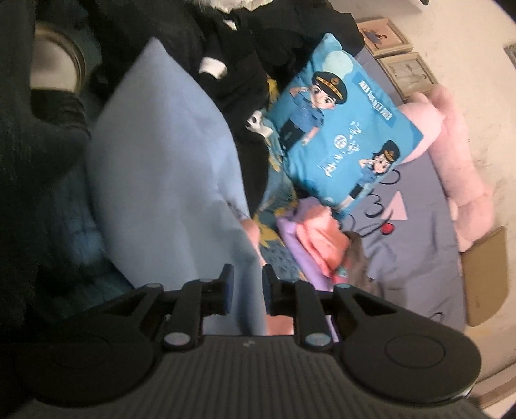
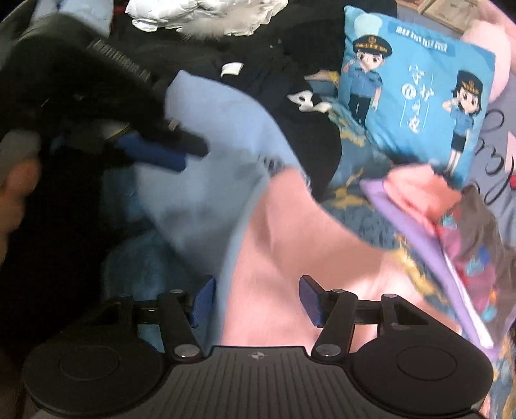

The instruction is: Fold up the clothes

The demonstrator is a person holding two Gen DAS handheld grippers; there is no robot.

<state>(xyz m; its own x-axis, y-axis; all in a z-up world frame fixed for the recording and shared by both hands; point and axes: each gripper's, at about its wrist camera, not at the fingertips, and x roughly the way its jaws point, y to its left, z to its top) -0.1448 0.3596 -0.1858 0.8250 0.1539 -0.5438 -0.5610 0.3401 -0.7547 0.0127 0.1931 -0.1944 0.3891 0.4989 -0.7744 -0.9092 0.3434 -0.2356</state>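
Pale blue soft-cloth garment [image 1: 167, 167], plain and matte, a few shallow creases, blurred; it hangs as a broad sheet running up and away from the left gripper [image 1: 247, 290], whose two blue-padded fingers [image 1: 227, 283] stand close together with the cloth passing through the narrow slot between them, seemingly nipped on its lower edge, though the contact itself is blurred. A small dark mark sits on the cloth just ahead of the fingers, right of centre. In the right wrist view the same blue garment [image 2: 206, 154] lies ahead and left of the right gripper [image 2: 256, 298], whose fingers stand wide apart with nothing between the pads; directly ahead of and under them is a pink soft-cloth garment [image 2: 290, 245], its left edge overlapped by the blue one. The left gripper [image 2: 161, 151] shows there at upper left, pressed to the blue cloth. Count: one blue garment, one pink garment under the fingers. Right of the right gripper's fingers, one stack of folded clothes [image 2: 429, 206], lilac and salmon layers visible, a patterned piece below. Further ahead, one bright blue square cushion with two cartoon uniformed figures [image 2: 416, 93]. Ahead and left, one heap of black clothing [image 2: 258, 64] with one white puffy garment [image 2: 206, 13] on top. All rest on a bed with patterned blue cover [image 2: 361, 219]. In the left view, beyond the cushion: one pink plush toy [image 1: 451, 141], two framed pictures [image 1: 406, 71] against the wall.
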